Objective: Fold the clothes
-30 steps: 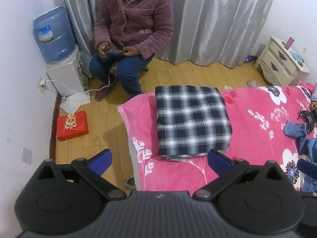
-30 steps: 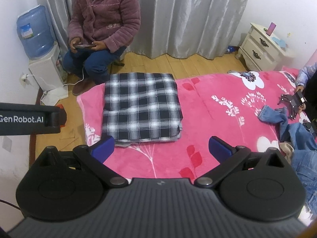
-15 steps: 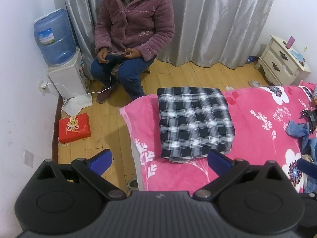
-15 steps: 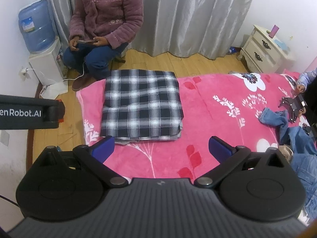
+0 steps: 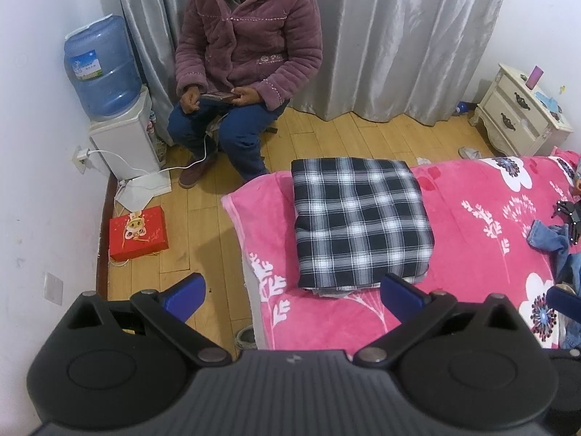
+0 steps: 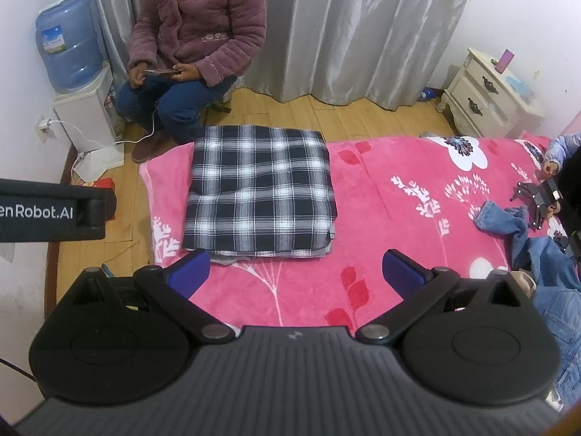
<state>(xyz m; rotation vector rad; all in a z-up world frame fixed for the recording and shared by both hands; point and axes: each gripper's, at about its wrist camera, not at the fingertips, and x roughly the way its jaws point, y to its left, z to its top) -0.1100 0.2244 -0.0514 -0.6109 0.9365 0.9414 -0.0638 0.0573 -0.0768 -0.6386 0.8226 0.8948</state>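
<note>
Plaid garment (image 6: 259,190), folded into a thick, nearly square packet, lies at the end of the bed (image 6: 392,196) nearest a seated person (image 6: 198,36) and close to the mattress edge, where a careless nudge could, by the look of it, push the stack toward the wooden floor (image 5: 203,239). A grey under-layer pokes out along its near hem, so a grab at the top layer alone would likely peel the fold open rather than lift the whole packet. Its black-and-white check lies smooth on top with squared corners, and the fabric looks soft and slightly puffed on the pink floral blanket.

Both tools hover above the near side of the bed and touch nothing: the left tool (image 5: 292,292) stands wide with nothing between its blue pads, partly over the floor beside the bed, and the right tool (image 6: 296,272) is equally wide and empty, its left pad just in front of the packet's near corner.

Loose denim clothing (image 6: 523,239) sits well apart at the far right of the blanket, beside another person's hand (image 6: 550,169) and a second black device; reaching for it risks a tangle with that hand. A water dispenser (image 5: 109,109), red box (image 5: 138,232) and white nightstand (image 5: 523,116) ring the room.
</note>
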